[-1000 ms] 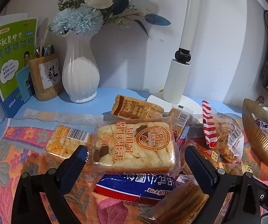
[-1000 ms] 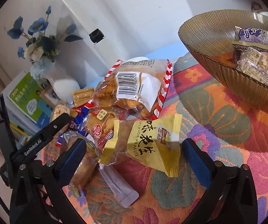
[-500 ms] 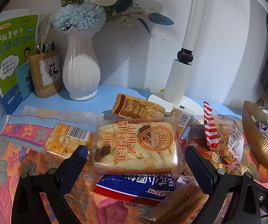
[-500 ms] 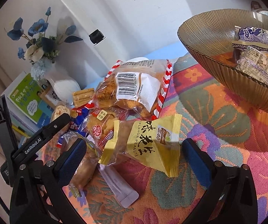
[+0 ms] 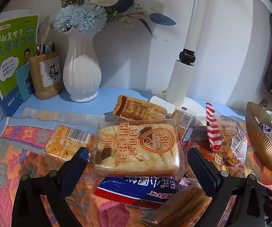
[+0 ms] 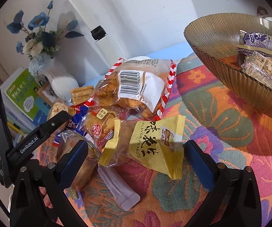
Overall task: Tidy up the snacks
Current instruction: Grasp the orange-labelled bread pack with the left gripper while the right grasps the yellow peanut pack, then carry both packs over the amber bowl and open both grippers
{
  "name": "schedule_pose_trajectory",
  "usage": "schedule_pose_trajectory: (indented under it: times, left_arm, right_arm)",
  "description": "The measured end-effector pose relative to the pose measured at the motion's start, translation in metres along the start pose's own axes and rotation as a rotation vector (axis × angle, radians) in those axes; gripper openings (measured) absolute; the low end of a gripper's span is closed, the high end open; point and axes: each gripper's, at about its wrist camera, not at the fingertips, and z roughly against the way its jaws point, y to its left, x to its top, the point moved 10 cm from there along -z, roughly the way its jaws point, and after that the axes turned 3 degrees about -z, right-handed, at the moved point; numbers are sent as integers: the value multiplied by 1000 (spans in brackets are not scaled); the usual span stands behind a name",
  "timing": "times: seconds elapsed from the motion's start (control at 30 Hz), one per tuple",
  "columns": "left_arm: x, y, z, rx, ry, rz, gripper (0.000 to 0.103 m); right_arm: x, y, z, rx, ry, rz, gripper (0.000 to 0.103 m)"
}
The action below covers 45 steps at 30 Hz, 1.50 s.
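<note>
Picking from the snack pile is the step in hand: the left gripper (image 5: pixel 137 162) hovers with fingers wide on either side of the egg cake pack (image 5: pixel 137 148), not touching it, and the right gripper (image 6: pixel 136 158) has fingers wide around the yellow peanut packet (image 6: pixel 151 147). Both packs lie mid-counter on the floral cloth (image 6: pixel 221 141); the ribbed bowl (image 6: pixel 211 43) at the right edge already holds a few snacks. Next, I judge, each must close gently on crinkly wrap, then carry toward the bowl. Compared with a second ago, the left view has risen slightly; the right looks unchanged, and no pack has moved
</note>
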Motion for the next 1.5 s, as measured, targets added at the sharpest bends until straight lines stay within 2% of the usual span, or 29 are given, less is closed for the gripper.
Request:
schedule_pose_trajectory:
  times: [0.13,0.17,0.2,0.23,0.27,0.3,0.37,0.47,0.63,0.87,1.07,1.13,1.23,1.37,1.43,1.5]
  left_arm:
    - [0,0,0,0,-1,-2,103]
    - [0,0,0,1,-2,-3,103]
    - [0,0,0,0,-4,-5,103]
    - [0,-1,1,-3,-6,-7,101]
    - [1,-2,3,0,-18,-11,87]
    - [3,-2,7,8,-38,-16,78]
    - [4,-5,11,1,-59,-29,78]
    - [6,-7,16,13,-82,-51,78]
    - [8,-3,18,6,-94,-27,78]
    - [9,6,19,-2,-108,23,78]
    - [11,-2,26,30,-137,-34,78]
    - [14,-6,30,49,-124,-58,78]
    - [26,-22,46,23,-94,-56,78]
    - [59,-59,70,2,-90,-72,78]
    - [77,-90,78,-64,-84,-72,78]
    - [89,-121,80,-108,-80,-91,78]
  right_arm:
    - [-1,-1,0,-21,-3,5,94]
    - [-1,0,0,-28,-4,8,83]
    - [-1,-2,-1,-46,-3,12,78]
    - [-1,-4,0,-74,-6,13,62]
    - [-2,-4,-1,-86,-2,17,59]
    - [-2,-4,-2,-88,-1,21,58]
    - [-2,-2,0,-74,-12,27,54]
    - [0,-3,5,-15,-32,-6,53]
    - [2,2,17,72,-81,-15,53]
    - [6,10,28,126,-119,-3,53]
    - [13,13,37,173,-154,-26,52]
    - [18,13,45,194,-164,-42,52]
    - [37,13,70,221,-198,-42,52]
    - [88,8,109,288,-259,-47,53]
    - [121,0,123,306,-281,-49,53]
    - [151,-11,132,283,-300,-34,53]
